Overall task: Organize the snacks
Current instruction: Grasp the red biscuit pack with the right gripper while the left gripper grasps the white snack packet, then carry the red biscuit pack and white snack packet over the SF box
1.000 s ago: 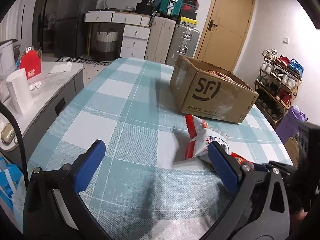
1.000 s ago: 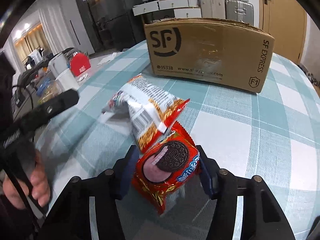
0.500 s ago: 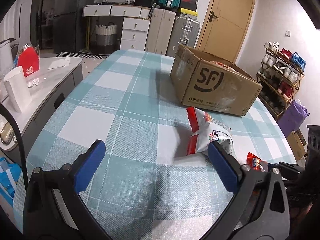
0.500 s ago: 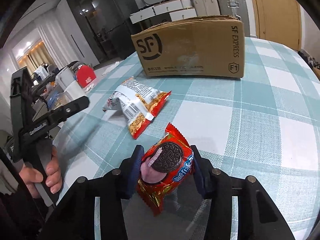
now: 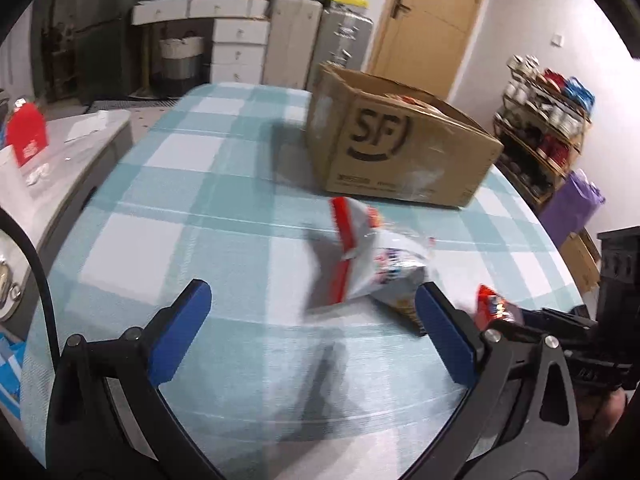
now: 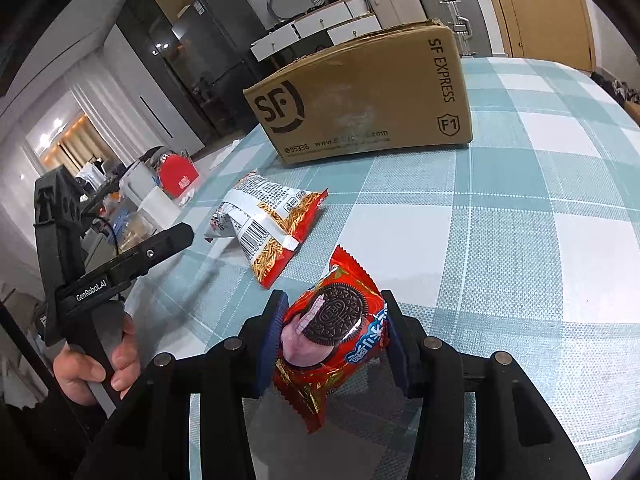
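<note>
Cookies come first: my right gripper point(image 6: 334, 334) is clamped on the red Oreo packet point(image 6: 336, 328), both pads pressing its sides so the wrapper bulges between them. Over the last second those jaws were closing on it, and they have held level for the last half of that. I took it across its width, low on the pack, so the crimped top stands free and the packet points forward, ready to be carried. It seems just clear of the checked table point(image 6: 520, 240), though I cannot tell for certain.

My left gripper point(image 5: 310, 316) is spread wide with nothing between its blue pads. It is angled down at the table, with the noodle snack bag point(image 5: 372, 264) lying just ahead, nearer its right finger. I judge that is why it is held open: it is lined up for the next pick while the right one deals with the cookies.

The cardboard box point(image 6: 360, 100) stands further back on the table, open at the top, with some packets already showing inside from the left view. That looks like where snacks are meant to go. The noodle bag lies flat between the box and my grippers, apart from both.
</note>
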